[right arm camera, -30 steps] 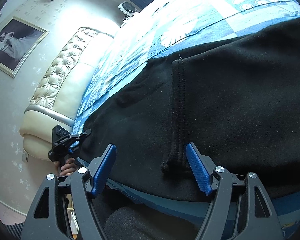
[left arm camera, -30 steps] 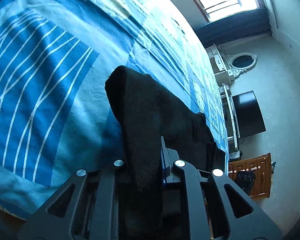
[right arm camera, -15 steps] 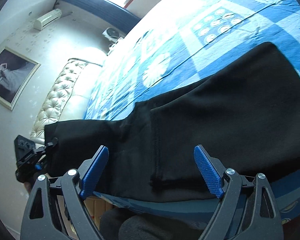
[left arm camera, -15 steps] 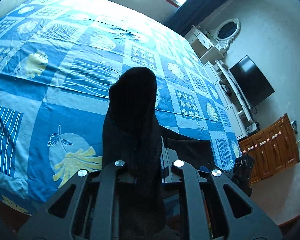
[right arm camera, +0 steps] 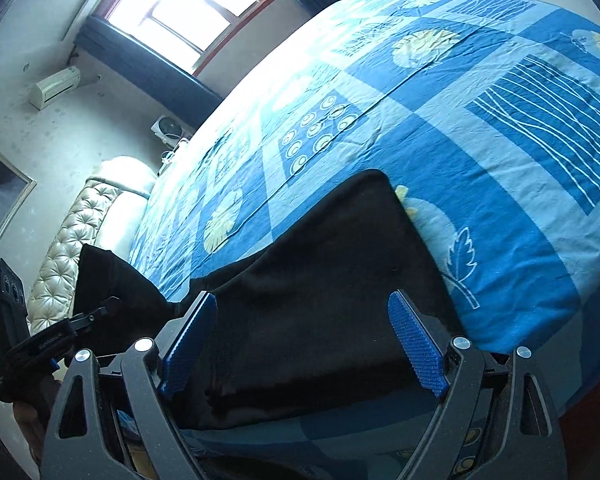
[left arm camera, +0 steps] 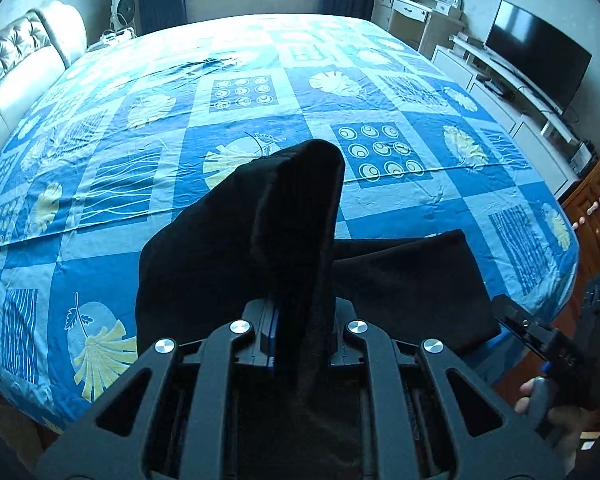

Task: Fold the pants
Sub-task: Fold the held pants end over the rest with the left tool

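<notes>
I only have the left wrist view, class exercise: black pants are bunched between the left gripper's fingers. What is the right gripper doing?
Observer: The right gripper is open, blue pads spread wide, with nothing between them.
Operator: Where are the pants relative to it?
Observer: The black pants lie flat on the blue bedspread near the bed's edge, just ahead of its fingers.
Operator: And my gripper from there?
Observer: The left gripper holds a lifted end of the pants, off to the side by the tufted headboard.
</notes>
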Demonstrator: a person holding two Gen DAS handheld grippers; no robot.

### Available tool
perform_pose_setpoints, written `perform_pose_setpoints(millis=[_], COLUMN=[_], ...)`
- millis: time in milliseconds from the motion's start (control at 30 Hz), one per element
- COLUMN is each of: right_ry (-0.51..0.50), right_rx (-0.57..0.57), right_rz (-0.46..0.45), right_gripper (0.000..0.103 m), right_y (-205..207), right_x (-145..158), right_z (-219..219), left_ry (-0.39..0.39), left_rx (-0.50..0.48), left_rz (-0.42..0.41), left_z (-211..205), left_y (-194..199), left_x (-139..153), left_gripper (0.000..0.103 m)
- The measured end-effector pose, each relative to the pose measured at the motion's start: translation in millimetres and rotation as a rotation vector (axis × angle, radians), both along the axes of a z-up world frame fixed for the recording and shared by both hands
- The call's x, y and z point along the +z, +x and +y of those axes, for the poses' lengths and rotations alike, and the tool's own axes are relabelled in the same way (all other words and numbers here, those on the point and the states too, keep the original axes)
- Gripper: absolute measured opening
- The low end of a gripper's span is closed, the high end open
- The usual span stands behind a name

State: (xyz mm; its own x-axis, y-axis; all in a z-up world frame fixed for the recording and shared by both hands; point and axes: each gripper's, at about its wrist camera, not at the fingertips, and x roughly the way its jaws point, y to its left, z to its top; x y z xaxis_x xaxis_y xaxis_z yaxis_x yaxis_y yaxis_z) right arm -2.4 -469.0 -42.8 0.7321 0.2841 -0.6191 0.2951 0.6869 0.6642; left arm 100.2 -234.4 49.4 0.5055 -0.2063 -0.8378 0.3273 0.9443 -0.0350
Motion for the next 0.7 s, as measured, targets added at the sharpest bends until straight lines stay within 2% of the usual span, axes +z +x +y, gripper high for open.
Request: perform_pose_setpoints(millis=[267, 500, 700], right_ry=[0.040, 0.092, 0.115], right_rx=[-0.053, -0.108, -0.127], right_rz=[-0.018, 0.001, 0.001], right_gripper=[0.087, 0.087, 0.087], right_y=[-20, -32, -42], right_x=[-6, -24, -31], right_z=[-33, -55, -63], left_ry=[0.186, 0.259, 0.297], left_rx=[-0.040, -0.069, -0.067], left_rz=[-0.047, -0.061, -0.068], left_z=[-77, -114, -123], left_y=[-11, -22, -25], left_x=[-46, -74, -87], left_gripper=[0.014, 0.014, 0.014])
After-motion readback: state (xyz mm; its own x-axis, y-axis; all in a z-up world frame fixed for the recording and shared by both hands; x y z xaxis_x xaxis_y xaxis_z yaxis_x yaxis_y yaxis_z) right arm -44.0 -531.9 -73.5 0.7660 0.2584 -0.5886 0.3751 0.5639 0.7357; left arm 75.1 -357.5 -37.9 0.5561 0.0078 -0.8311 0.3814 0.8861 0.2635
